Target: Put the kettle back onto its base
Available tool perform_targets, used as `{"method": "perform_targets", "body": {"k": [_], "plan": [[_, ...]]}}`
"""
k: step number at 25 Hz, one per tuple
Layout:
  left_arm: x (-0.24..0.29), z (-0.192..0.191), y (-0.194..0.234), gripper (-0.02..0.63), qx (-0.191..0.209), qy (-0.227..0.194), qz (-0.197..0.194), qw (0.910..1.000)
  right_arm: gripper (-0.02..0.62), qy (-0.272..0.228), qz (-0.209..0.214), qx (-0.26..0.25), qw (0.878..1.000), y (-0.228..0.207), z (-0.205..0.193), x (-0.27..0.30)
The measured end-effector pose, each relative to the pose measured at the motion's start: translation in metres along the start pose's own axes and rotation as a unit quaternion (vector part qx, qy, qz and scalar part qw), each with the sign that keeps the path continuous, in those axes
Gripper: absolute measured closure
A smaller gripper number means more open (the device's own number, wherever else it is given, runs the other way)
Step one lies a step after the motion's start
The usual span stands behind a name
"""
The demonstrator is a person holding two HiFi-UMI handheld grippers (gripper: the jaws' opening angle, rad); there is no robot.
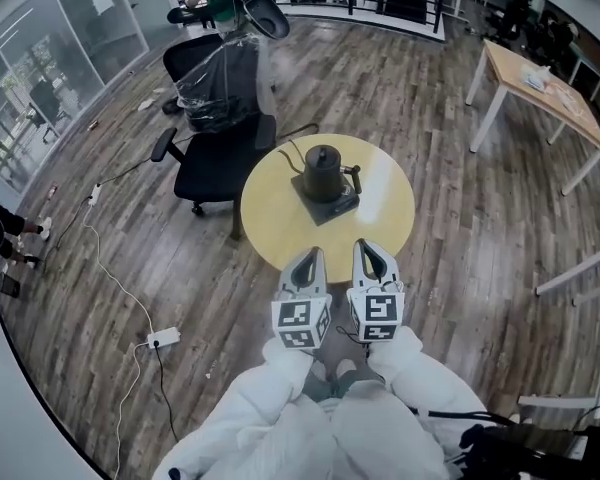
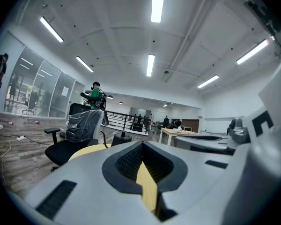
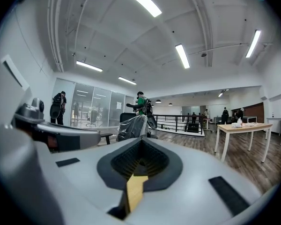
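Observation:
A black gooseneck kettle stands upright on its dark square base near the middle of the round yellow table. The kettle's handle points right. My left gripper and right gripper hover side by side over the table's near edge, short of the kettle and pointing at it. Both are shut and hold nothing. In the left gripper view the shut left gripper fills the foreground, and the kettle's lid shows just beyond it. The right gripper view shows the shut right gripper, which hides the kettle.
A black office chair wrapped in plastic stands behind the table on the left. A power strip with its cable lies on the wooden floor at the left. A wooden desk stands at the far right, a white frame nearer right.

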State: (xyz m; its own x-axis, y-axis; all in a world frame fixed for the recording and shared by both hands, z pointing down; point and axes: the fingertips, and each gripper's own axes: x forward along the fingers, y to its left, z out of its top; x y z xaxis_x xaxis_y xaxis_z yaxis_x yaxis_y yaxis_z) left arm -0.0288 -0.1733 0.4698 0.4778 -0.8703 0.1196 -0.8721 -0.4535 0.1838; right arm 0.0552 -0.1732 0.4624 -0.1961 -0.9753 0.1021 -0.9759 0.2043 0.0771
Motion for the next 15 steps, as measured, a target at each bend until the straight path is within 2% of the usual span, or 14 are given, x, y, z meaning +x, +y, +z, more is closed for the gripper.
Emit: {"method": "perform_targets", "body": {"k": [3,15], "plan": [[0.0,0.005,-0.006,0.606,-0.005,-0.005,0.002,1.0,0.583,0.0,0.009,-0.004,1.0,0.0,0.005,-0.003],[-0.002,0.012,-0.008,0.606,0.023,-0.004,0.0,0.9997,0.583,-0.009,0.013,0.001,1.0,-0.002,0.013,-0.001]]}}
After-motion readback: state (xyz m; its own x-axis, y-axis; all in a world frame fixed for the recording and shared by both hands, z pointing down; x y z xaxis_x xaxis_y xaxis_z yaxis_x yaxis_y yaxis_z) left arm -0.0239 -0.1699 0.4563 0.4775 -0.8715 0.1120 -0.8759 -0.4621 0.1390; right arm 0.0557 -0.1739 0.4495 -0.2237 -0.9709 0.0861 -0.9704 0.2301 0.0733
